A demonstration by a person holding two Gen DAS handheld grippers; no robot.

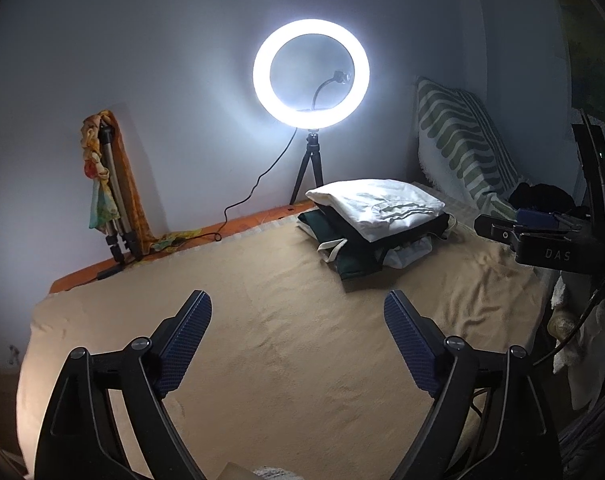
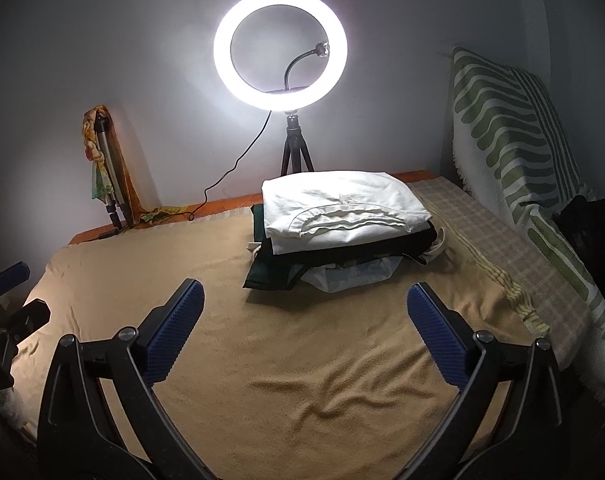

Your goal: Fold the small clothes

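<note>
Already a stack of folded clothes point(image 2: 342, 232) sits at the far side of the bed point(image 2: 286, 360), a white garment point(image 2: 342, 208) on top and dark ones beneath. Both the left hand-held gripper point(image 1: 298, 344) and the right hand-held gripper point(image 2: 304, 332) hang released over the bare tan blanket, nothing between the jaws. The pile leans unevenly, so a careless nudge could topple it, and the ring light point(image 2: 280, 44) behind stands near enough to be knocked.
</note>
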